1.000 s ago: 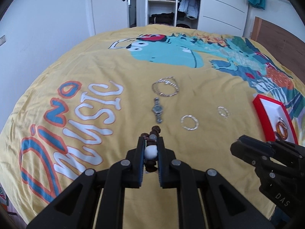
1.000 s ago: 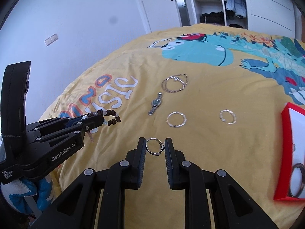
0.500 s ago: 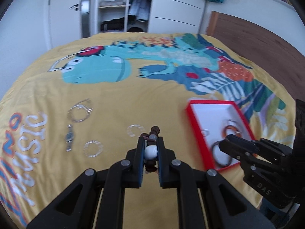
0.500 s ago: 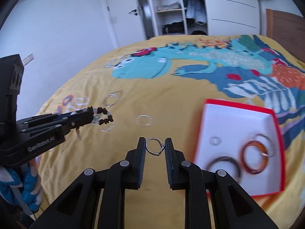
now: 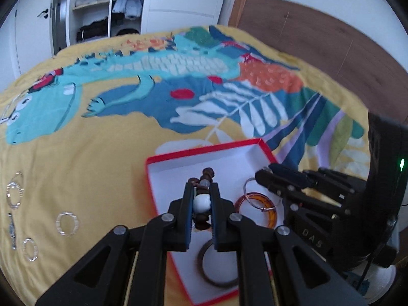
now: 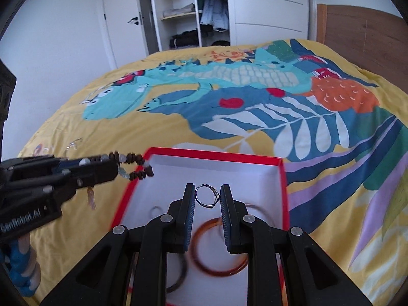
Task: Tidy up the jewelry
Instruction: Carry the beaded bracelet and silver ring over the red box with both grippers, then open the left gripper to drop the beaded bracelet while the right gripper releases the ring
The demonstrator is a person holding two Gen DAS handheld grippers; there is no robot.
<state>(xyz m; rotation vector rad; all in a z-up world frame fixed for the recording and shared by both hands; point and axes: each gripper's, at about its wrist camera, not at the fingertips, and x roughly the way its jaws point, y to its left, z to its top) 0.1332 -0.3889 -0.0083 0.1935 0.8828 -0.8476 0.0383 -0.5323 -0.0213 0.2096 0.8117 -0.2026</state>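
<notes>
Both loads hang right over the open red box (image 6: 216, 156) on the bed: the right gripper (image 6: 208, 197) pinches a silver ring (image 6: 205, 195), the left gripper (image 5: 202, 199) a bead bracelet (image 5: 202, 201) above its near-left part.

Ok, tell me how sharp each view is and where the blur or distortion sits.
Left wrist view: fisheye bends the bedspread; the bracelets on it smear, while the beaded bracelet in the left gripper stays sharp. Right wrist view: the ring is crisp; the amber bangle in the red box is blurred.
</notes>
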